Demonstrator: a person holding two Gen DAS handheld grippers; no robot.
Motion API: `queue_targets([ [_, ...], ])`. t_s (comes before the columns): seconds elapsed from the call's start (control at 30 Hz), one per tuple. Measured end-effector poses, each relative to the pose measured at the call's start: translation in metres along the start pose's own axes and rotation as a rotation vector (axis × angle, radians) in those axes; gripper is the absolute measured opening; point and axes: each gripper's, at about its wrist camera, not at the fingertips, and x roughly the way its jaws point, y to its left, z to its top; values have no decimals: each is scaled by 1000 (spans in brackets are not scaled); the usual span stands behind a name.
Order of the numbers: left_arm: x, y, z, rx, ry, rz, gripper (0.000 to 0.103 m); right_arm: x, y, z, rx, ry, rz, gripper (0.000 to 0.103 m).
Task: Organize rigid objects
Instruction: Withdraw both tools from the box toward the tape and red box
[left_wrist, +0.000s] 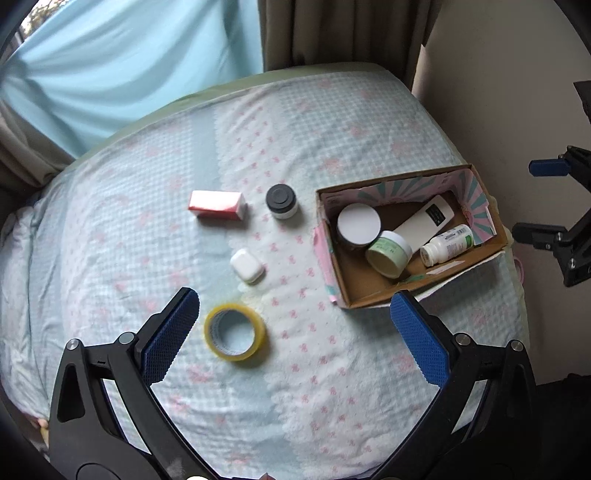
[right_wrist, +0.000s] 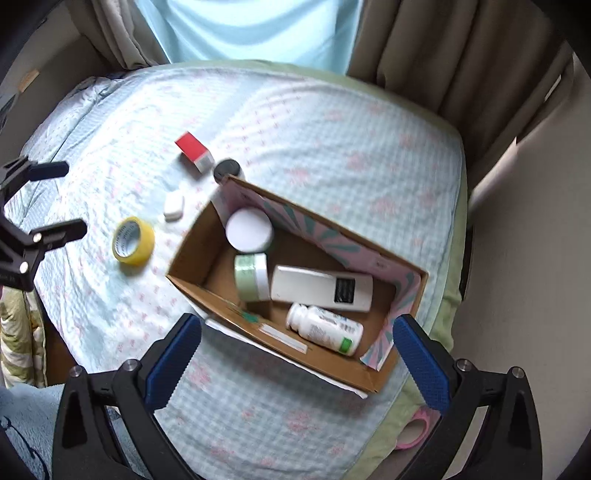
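With four containers already lying in the open cardboard box (left_wrist: 373, 291) on the bed (left_wrist: 110, 240), yellow tape roll (left_wrist: 235, 331), white case (left_wrist: 247, 266), dark-lidded jar (left_wrist: 282, 201) and red-white carton (left_wrist: 217, 206) remain outside; left gripper (left_wrist: 295, 332) and right gripper (right_wrist: 297, 356) jaws spread wide, empty.

both wrist views look down from above, sharing the cardboard box (left_wrist: 373, 291).

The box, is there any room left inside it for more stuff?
Yes. The cardboard box has bare floor at its near-left corner, bordered by the green jar. The far side is crowded: white-lidded jar, flat white bottle and pill bottle.
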Motion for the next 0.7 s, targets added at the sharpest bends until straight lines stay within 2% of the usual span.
queue_targets([
  [0.17,-29,36,-40,-37,-16,17,103,-24,37,21,-27,-42,15,103],
  [0.23,-36,47,-55,-51,-32,44,103,-31,49,32,-22,-58,46,103],
  [0.37,-36,71,-81,-96,-45,53,103,-37,70,58,-28,-85,93,103],
  [0.47,-22,89,-99,-158,-29,31,103,-34,89,78,-44,-120,125,103],
  [0.57,2,101,-119,-209,-24,41,103,-20,103,99,-54,-143,143,103],
  [0.7,44,109,-146,-244,-55,50,103,19,125,131,-120,-158,143,103],
])
